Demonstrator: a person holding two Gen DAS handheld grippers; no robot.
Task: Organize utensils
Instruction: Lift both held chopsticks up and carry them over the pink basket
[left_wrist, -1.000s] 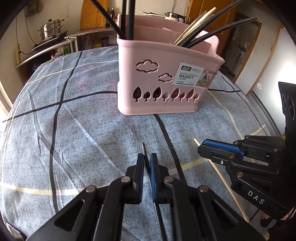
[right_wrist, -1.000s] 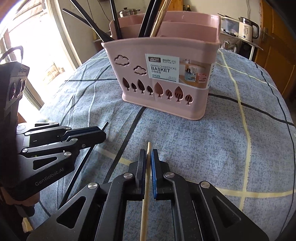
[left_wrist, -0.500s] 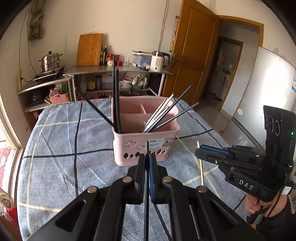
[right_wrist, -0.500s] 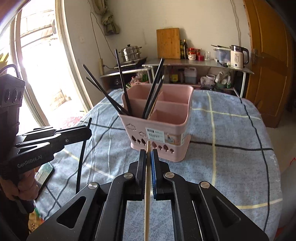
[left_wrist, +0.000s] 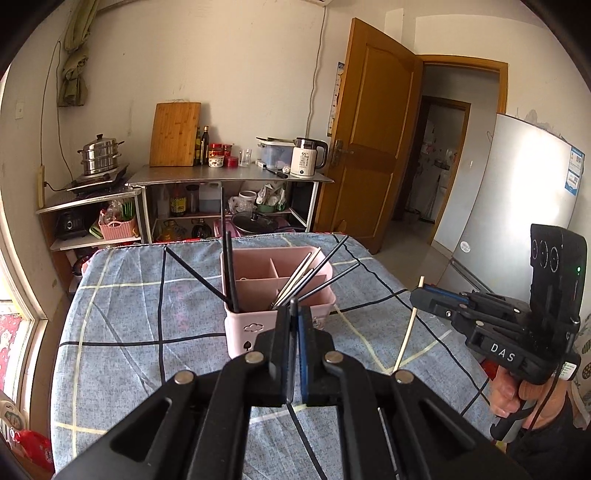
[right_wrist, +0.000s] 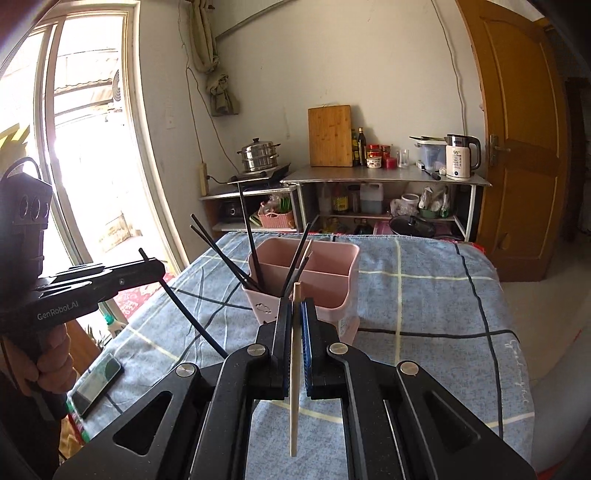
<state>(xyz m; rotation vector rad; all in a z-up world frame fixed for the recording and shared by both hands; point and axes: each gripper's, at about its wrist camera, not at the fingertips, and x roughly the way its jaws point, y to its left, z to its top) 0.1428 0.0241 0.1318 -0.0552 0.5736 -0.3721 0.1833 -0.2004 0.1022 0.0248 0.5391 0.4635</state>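
Note:
A pink divided chopstick basket (left_wrist: 258, 325) (right_wrist: 336, 266) stands on the blue checked tablecloth and holds several black and pale chopsticks. My left gripper (left_wrist: 292, 314) (right_wrist: 155, 267) is shut on a black chopstick (left_wrist: 293, 304) (right_wrist: 188, 317), held in the air above the table in front of the basket. My right gripper (right_wrist: 295, 308) (left_wrist: 419, 295) is shut on a pale wooden chopstick (right_wrist: 294, 373) (left_wrist: 406, 332), also lifted, to the right of the basket.
The tablecloth (left_wrist: 122, 332) covers the table. A phone (right_wrist: 98, 384) lies near the table's left edge. Behind stand metal shelves with a steamer pot (left_wrist: 98, 155), a cutting board (left_wrist: 175, 134) and a kettle (left_wrist: 306, 157). A door (left_wrist: 365, 147) and a fridge (left_wrist: 517, 206) are at the right.
Both grippers have risen from the tablecloth with their chopsticks and pulled back from the basket, which now looks smaller and lower in both views.

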